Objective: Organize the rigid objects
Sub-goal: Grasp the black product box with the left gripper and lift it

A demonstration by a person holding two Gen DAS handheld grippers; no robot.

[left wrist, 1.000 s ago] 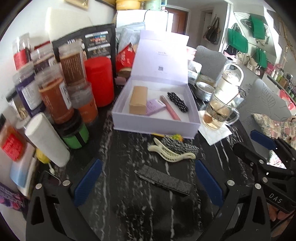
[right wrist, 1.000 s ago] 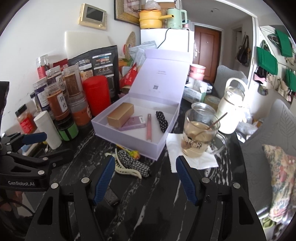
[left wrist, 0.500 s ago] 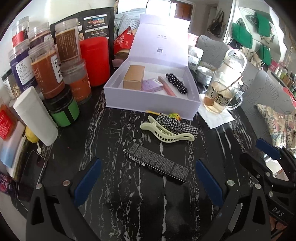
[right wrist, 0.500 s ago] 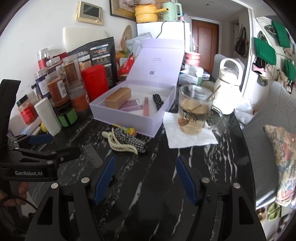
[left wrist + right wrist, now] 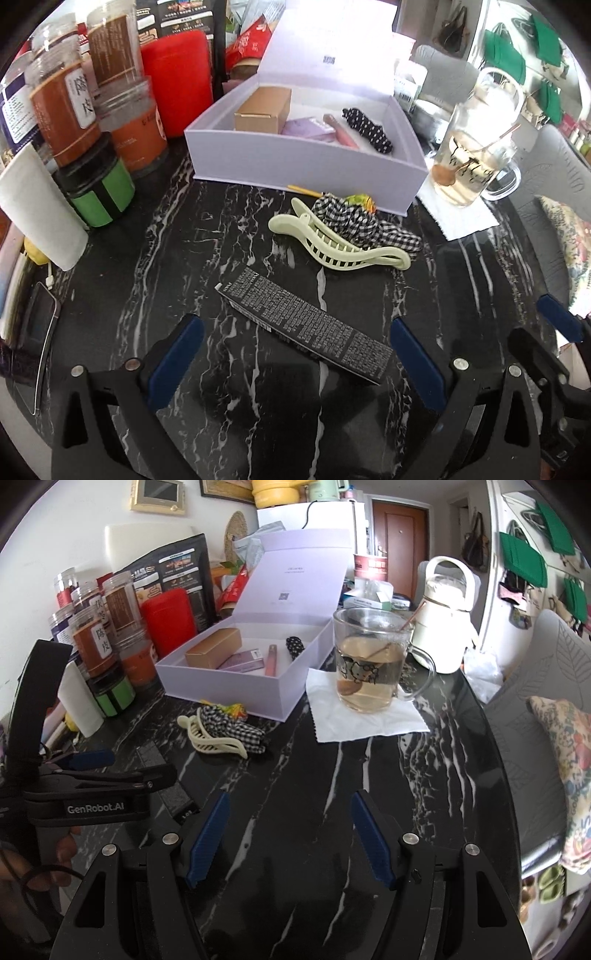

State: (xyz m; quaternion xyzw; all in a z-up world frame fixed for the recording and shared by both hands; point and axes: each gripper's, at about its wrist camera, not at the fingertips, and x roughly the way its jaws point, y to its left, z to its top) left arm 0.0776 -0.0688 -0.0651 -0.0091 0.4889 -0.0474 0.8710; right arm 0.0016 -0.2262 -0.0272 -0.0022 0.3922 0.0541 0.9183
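The left gripper [image 5: 295, 350] hangs over the black marble table [image 5: 166, 258] with its blue-padded jaws spread wide and nothing clamped between them; the long black printed carton [image 5: 306, 325] lies flat on the table in the gap between the jaws, slanted across it, which looks like a line-up for picking it up, though whether the pads are down at the carton's level cannot be told from this steep view. The right gripper [image 5: 291, 834] is likewise released and empty, held over a bare stretch of table nearer the glass mug [image 5: 369, 664] on its white napkin [image 5: 369, 720], probably kept clear so the left can work. The lilac box [image 5: 303, 162] stands open with its lid tipped back, and already holds a tan carton [image 5: 264, 110], a purple packet [image 5: 308, 129], a pink tube [image 5: 341, 131] and a dotted black hair tie [image 5: 369, 129], so it appears to serve as the sorting place. Just outside its front wall lie the cream hair claw [image 5: 340, 243] and, touching it, a checked scrunchie [image 5: 362, 221], not yet put away. Compared with a second ago, the left view has sunk closer to the table: the black carton, then ahead of the jaws, now sits between them and looks larger, while the box contents and the loose items are unchanged.
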